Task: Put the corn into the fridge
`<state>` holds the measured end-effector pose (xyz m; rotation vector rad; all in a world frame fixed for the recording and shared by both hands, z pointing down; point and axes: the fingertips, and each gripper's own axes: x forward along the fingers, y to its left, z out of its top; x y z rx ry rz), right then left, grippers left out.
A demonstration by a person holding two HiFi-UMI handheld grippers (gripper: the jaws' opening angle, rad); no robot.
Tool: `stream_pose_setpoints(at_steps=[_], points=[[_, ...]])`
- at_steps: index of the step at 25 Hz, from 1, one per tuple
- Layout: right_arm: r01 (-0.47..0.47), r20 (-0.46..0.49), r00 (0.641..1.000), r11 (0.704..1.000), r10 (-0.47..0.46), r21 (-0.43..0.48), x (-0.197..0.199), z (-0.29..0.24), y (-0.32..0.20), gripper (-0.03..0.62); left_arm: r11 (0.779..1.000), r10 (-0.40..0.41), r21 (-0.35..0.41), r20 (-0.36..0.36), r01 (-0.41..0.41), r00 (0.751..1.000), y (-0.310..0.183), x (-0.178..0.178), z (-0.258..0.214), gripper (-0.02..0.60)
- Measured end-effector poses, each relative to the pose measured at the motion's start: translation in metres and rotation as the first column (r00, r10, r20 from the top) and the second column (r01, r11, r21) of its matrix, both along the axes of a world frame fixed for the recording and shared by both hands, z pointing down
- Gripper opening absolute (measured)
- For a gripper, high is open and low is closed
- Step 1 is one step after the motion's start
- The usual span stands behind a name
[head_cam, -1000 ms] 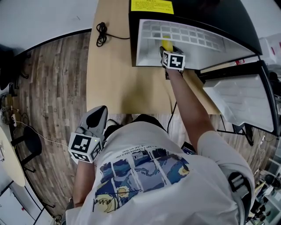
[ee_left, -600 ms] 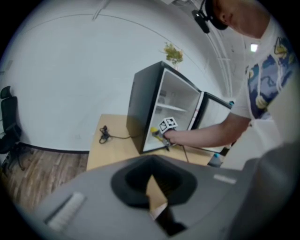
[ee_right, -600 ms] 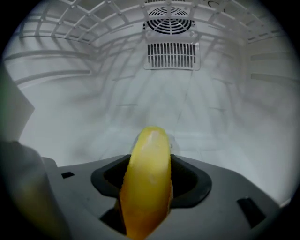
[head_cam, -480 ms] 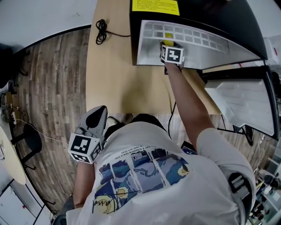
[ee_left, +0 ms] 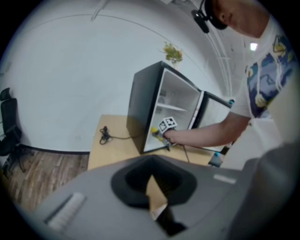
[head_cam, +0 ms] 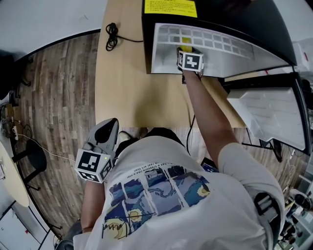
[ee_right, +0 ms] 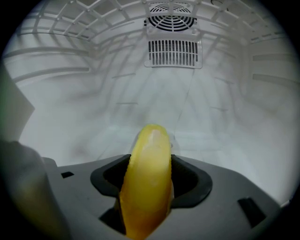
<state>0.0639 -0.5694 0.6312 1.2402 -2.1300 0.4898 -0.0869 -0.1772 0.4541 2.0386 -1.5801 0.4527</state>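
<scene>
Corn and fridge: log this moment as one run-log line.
right gripper: jaws shut on corn | corn: inside open fridge, not released | left gripper: low at person's side, jaws together, empty

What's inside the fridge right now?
Only the corn, clamped in the right tool, shows inside the fridge, over a bare white floor. A vent sits at the back, with a wire shelf overhead. The tool body covers the floor beneath it.

Yellow label point(head_cam: 169, 7) on fridge point(head_cam: 244, 12), print illegible
</scene>
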Motion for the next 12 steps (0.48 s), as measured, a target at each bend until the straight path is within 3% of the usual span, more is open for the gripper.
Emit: stream_pose_setpoints(at_steps=[12], points=[[0.029, 0.014, 0.999, 1.0, -0.029, 0.012, 0.0028, -0.0024, 0.0095, 0.256, 1.0, 0.027, 0.008, -0.004, -0.027, 1.0, 0.001, 0.0029, -0.0015, 0.009]])
